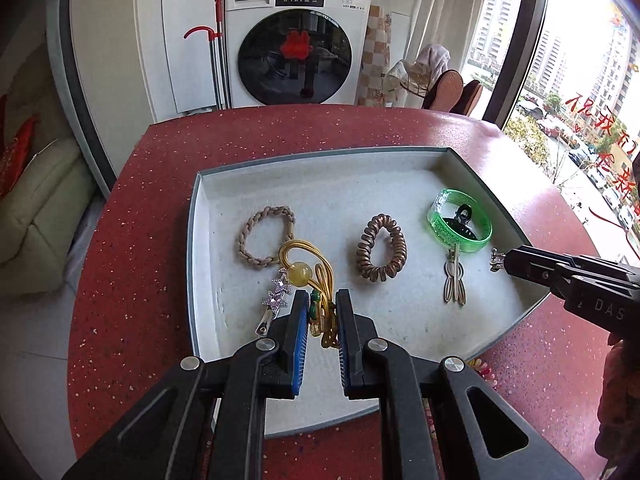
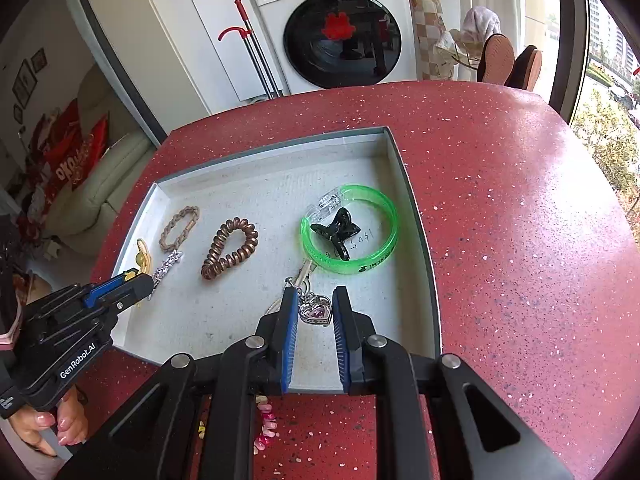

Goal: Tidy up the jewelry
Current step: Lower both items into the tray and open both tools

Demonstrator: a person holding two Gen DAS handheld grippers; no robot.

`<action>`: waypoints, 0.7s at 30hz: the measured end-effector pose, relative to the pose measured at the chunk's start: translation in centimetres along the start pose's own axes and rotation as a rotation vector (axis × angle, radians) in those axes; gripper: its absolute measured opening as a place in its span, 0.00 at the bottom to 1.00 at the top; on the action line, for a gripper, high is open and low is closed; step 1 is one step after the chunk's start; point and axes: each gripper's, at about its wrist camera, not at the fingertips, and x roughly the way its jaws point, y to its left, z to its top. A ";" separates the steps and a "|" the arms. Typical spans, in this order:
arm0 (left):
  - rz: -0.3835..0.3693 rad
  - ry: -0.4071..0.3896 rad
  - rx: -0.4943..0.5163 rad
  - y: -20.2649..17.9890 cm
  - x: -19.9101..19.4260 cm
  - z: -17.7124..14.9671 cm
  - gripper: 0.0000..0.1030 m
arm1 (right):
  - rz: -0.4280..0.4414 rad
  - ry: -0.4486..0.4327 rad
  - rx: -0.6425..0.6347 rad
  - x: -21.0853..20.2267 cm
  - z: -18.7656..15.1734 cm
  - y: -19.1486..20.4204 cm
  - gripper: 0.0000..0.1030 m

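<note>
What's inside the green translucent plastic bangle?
A black plastic claw clip lies inside the green translucent plastic bangle, on the grey tray. Handwriting shows on the tray floor there, partly covered by the clip.

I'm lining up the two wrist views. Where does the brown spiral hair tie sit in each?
Left wrist: spiral hair tie at tray centre, just right of the golden hair tie.
Right wrist: spiral hair tie left of centre.
Shared landmark: green bangle to its right in both views.
</note>
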 end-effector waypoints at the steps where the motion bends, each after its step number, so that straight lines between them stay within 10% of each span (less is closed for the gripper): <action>1: 0.003 0.004 0.002 0.0 0.4 0.0 0.31 | 0.000 0.005 0.004 0.3 0.0 -0.1 0.19; 21: 0.090 0.039 0.060 -0.8 4.2 -0.2 0.31 | -0.060 0.022 0.005 3.6 0.5 -0.3 0.19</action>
